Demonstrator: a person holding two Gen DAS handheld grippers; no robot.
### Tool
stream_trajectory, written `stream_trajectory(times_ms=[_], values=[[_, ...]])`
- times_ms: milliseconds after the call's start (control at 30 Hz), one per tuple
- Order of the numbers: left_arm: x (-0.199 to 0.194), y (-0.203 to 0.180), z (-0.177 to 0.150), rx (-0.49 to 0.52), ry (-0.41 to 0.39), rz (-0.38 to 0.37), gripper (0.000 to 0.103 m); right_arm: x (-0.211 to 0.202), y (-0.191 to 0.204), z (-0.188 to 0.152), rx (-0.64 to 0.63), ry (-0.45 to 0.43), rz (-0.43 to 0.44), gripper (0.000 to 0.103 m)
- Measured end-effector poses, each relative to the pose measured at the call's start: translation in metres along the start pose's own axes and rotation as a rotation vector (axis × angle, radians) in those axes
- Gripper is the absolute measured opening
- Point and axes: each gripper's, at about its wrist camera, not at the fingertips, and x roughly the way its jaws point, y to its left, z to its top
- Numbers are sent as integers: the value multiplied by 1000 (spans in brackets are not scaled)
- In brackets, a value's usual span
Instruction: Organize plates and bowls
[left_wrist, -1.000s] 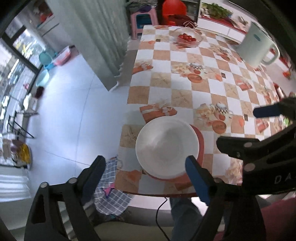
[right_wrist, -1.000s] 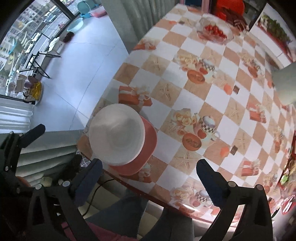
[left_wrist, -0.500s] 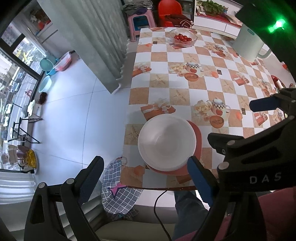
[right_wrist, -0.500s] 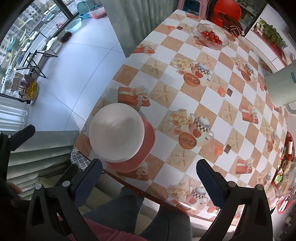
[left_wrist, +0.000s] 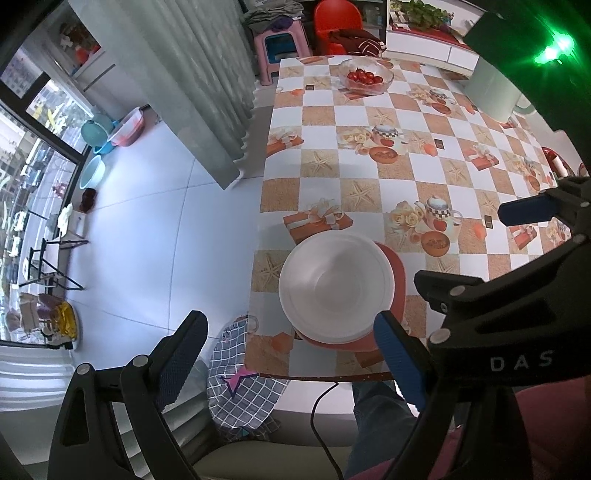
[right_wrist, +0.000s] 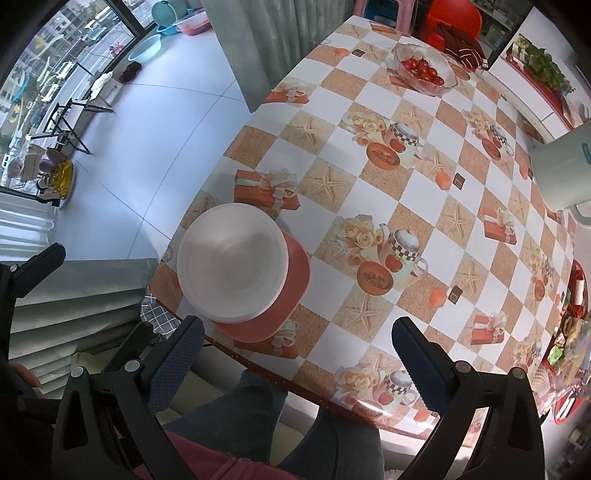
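A white bowl (left_wrist: 334, 288) sits on a red plate (left_wrist: 397, 273) near the table's front left corner. It also shows in the right wrist view as the white bowl (right_wrist: 232, 261) on the red plate (right_wrist: 291, 291). My left gripper (left_wrist: 290, 360) is open and empty, held above and in front of the stack. My right gripper (right_wrist: 295, 363) is open and empty, over the table's front edge to the right of the stack. The right gripper's body (left_wrist: 517, 295) shows at the right of the left wrist view.
The table carries a checked cloth (right_wrist: 424, 206). A glass bowl of tomatoes (right_wrist: 424, 70) stands at the far end and a pale kettle (right_wrist: 565, 170) at the right. A red tray (right_wrist: 569, 332) lies at the right edge. A checked cloth bag (left_wrist: 243, 376) hangs below the table corner.
Both grippers have pulled up and back from the table, so the bowl and plate look smaller and farther. The stack has not moved. Both grippers stay open.
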Motion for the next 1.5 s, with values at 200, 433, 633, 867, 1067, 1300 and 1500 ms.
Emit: stream_trajectory(times_ms=[200, 433, 633, 867, 1067, 1300, 1500], values=[[-1, -1, 0, -4, 1, 0, 93, 0, 0, 0, 1, 0, 0, 102], [-1, -1, 0, -7, 3, 1, 93, 0, 0, 2, 6, 1, 0, 102], [-1, -1, -1, -5, 1, 1, 93, 2, -1, -3, 4, 3, 2, 102], [-1, -2, -1, -5, 1, 2, 93, 2, -1, -2, 4, 4, 3, 102], [-1, -2, -1, -5, 1, 2, 93, 2, -1, -2, 4, 4, 3, 102], [-1, -2, -1, -4, 2, 2, 93, 2, -1, 0, 6, 5, 4, 102], [-1, -2, -1, -3, 1, 2, 93, 3, 0, -5, 2, 7, 7, 102]])
